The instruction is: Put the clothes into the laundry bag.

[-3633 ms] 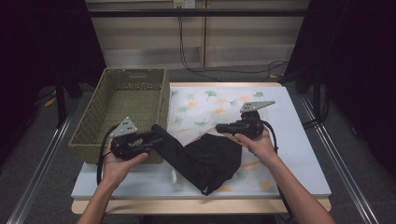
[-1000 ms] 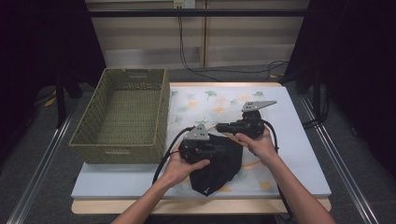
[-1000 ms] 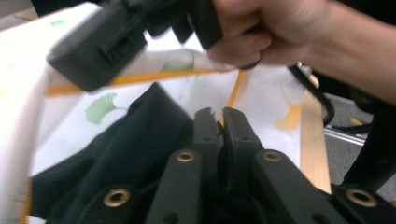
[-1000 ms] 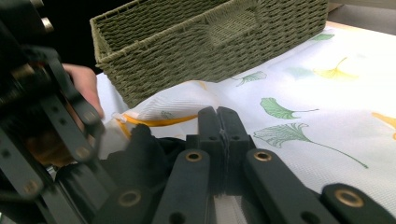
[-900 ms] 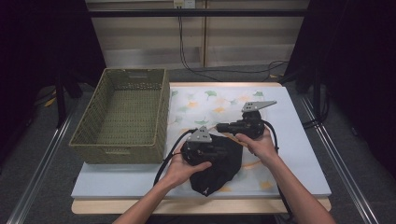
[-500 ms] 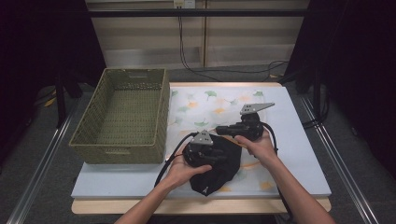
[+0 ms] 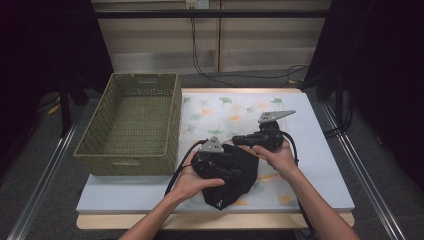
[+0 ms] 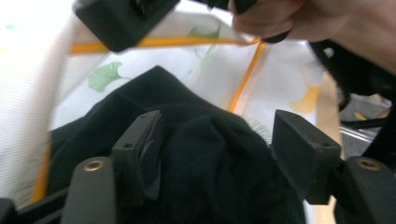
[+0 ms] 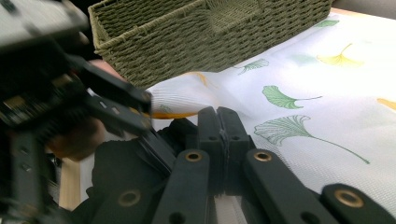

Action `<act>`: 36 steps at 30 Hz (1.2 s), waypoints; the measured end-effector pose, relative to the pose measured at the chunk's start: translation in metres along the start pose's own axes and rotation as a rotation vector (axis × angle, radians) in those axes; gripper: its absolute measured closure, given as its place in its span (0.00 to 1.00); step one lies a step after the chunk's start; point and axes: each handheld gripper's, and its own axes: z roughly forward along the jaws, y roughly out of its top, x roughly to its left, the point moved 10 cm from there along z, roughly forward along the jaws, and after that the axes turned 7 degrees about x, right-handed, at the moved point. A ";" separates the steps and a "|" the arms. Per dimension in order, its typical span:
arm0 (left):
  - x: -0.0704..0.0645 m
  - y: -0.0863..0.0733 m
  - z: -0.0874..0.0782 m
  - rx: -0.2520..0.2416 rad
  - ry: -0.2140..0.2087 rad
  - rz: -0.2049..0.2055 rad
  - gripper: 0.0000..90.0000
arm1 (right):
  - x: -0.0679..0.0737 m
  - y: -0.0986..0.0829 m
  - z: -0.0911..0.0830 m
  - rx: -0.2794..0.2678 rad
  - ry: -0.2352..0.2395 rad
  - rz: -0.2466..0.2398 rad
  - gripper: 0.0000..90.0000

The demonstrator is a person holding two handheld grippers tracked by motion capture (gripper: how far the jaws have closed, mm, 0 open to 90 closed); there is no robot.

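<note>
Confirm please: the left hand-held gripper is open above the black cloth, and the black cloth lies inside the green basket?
Not quite. The black cloth lies on the leaf-patterned sheet, beside the green basket, as the high view shows. The left hand-held gripper is open above it.

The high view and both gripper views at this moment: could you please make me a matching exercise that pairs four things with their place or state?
Things:
1. basket
2. black cloth
3. left gripper
4. right gripper

Place or state:
A. jaws open, astride a bunched fold of dark fabric
B. jaws pressed together
C. empty, at the table's left side
D. bunched on the leaf-print sheet, near the table's front edge

Pairs: 1-C, 2-D, 3-A, 4-B
</note>
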 end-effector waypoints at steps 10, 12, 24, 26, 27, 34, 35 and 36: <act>-0.005 -0.021 -0.036 -0.024 0.074 0.009 0.29 | 0.002 -0.003 0.002 0.011 0.008 0.005 1.00; -0.007 -0.030 -0.037 -0.019 0.055 0.001 0.30 | 0.002 -0.004 0.002 0.014 0.006 0.006 1.00; -0.008 -0.046 -0.023 0.032 0.052 -0.003 0.27 | 0.006 -0.003 0.001 0.011 0.008 -0.005 1.00; -0.008 -0.048 -0.021 0.053 0.054 0.015 0.27 | 0.005 -0.003 0.000 0.009 0.005 -0.008 1.00; -0.009 -0.048 -0.019 0.047 0.045 0.013 0.27 | 0.005 -0.003 0.000 0.007 0.002 -0.005 1.00; -0.011 -0.053 -0.005 0.090 0.039 0.037 0.27 | 0.006 -0.004 0.004 0.016 0.003 -0.009 1.00; -0.009 -0.054 -0.003 0.099 0.041 0.042 0.26 | 0.006 -0.004 0.004 0.017 0.004 -0.010 1.00; -0.009 -0.055 -0.002 0.104 0.042 0.045 0.26 | 0.006 -0.004 0.005 0.018 0.003 -0.012 1.00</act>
